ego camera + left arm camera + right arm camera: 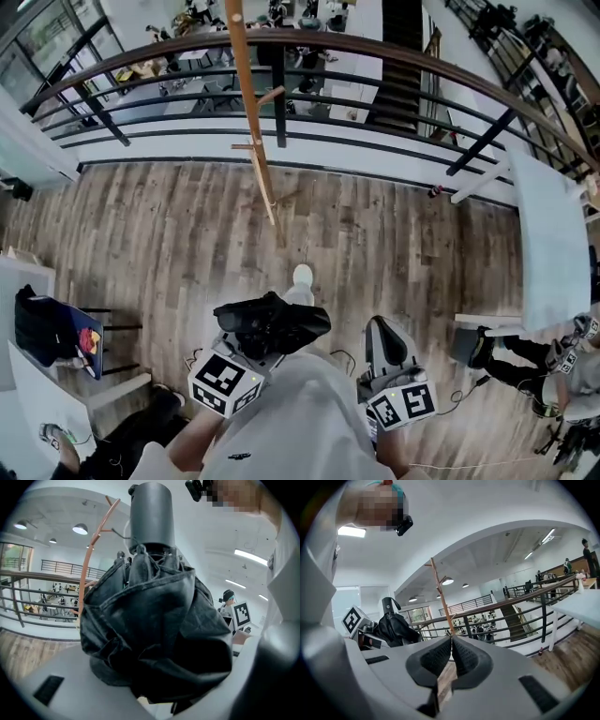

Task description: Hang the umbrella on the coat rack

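Observation:
The folded black umbrella [274, 324] lies in my left gripper [265, 345], which is shut on its bunched canopy. In the left gripper view the umbrella [154, 634] fills the middle, with its grey handle [151, 513] pointing up. The wooden coat rack [249, 103] stands ahead by the railing, its short pegs bare; it also shows behind the umbrella [88, 559]. My right gripper [384, 336] hangs to the right of the umbrella, apart from it. Its pads meet with nothing between them [451, 643], and the coat rack [440, 592] rises straight beyond them.
A dark railing [375, 47] curves behind the rack, with a lower floor beyond it. A white table [553, 244] stands at the right, a seated person [562, 370] below it. At the left is a chair with a black bag [42, 328]. Wood floor [169, 244] lies between.

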`<state>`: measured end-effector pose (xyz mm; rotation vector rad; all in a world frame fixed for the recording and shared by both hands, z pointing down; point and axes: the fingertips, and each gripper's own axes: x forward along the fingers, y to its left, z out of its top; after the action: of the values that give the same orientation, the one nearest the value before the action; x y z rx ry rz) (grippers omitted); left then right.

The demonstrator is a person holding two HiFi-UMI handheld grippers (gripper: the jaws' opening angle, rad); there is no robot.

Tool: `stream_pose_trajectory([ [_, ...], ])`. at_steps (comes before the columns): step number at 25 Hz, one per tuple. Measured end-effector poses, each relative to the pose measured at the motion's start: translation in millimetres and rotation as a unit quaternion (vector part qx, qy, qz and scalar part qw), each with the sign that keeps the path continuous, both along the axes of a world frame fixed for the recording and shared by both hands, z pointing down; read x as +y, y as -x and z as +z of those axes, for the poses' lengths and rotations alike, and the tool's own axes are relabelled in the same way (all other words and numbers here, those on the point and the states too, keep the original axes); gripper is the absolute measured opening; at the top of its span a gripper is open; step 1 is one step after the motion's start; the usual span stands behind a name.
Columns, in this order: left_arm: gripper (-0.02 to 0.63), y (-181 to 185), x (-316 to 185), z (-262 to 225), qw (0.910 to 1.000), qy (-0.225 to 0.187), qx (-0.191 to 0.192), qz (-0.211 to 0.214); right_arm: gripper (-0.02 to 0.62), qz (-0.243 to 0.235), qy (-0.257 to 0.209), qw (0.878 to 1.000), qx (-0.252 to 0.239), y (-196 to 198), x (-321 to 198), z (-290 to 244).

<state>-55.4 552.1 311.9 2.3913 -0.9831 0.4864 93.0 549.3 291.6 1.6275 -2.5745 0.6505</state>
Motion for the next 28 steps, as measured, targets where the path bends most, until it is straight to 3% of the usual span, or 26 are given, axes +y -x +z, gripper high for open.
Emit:
stream_pose_trajectory([
  [3,0.247,-21,-25,12,0.9997,0.000,0.003,0.025,0.035,0.034,-0.014,0.999,0.011,-24,-10,6],
  [6,0.247,-46,-59,19,0.9987,0.004,0.020,0.046,0.035,0.061,0.001,0.998,0.014,-48,-29,19],
  [12,0.247,-97,-157,29,0.9964,0.006,0.031,0.079,0.035,0.078,0.018,0.996,0.026,-89,-122,30],
  [17,0.247,-121,-243,38,0.9971,0.014,0.018,0.073,0.035,0.068,0.014,0.997,0.032,-117,-220,29],
  [22,0.247,-148,-334,31,0.9981,0.024,0.028,0.050,0.035,0.052,-0.006,0.998,0.030,-148,-320,11],
  [28,0.247,-146,-409,24,0.9995,0.011,0.029,0.009,0.035,0.035,-0.007,0.999,0.036,-154,-396,15],
])
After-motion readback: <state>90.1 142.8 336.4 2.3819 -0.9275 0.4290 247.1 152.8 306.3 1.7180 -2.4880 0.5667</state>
